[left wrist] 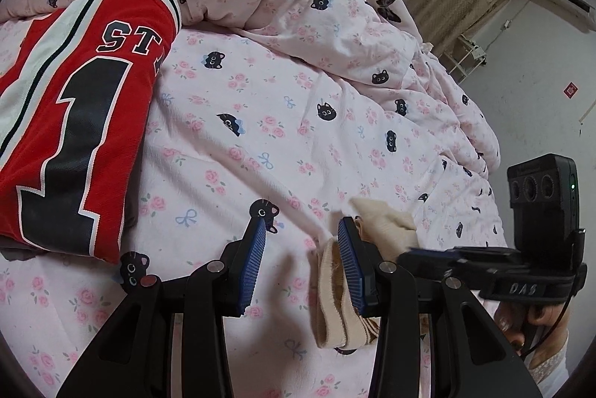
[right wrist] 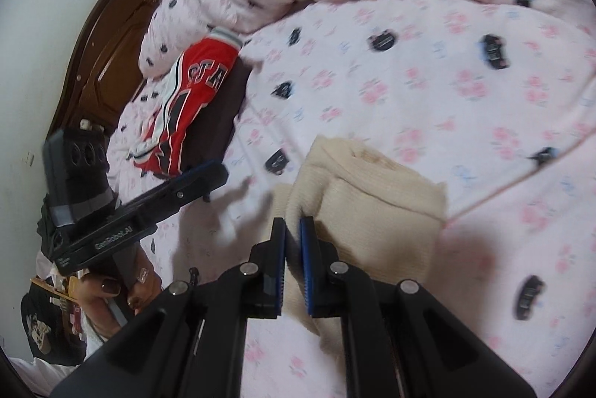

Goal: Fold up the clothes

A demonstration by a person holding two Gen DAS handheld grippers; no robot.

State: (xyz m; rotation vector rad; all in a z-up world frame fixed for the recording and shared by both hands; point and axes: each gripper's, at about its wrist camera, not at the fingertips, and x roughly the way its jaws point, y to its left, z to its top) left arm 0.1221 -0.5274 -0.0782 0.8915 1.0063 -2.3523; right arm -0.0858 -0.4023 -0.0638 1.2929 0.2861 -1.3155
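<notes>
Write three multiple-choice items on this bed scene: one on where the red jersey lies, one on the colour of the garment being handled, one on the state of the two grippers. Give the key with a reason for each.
1. Where does the red jersey lie?
A. Folded on the bed sheet, beside the bunched duvet
B. Hanging on the wall
C. Clamped in the left gripper

2. What colour is the knit garment being handled?
A. Navy
B. Cream
C. Green

3. How do the grippers stand?
A. Both wide open
B. The left gripper open, the right gripper closed on the knit garment
C. Both closed on the jersey

Key: 1 A, it rests flat on the sheet, apart from both grippers. 2 B, the knit is pale cream in both views. 3 B, the left fingers stand apart with nothing between them; the right fingers pinch a fold of the knit.
</notes>
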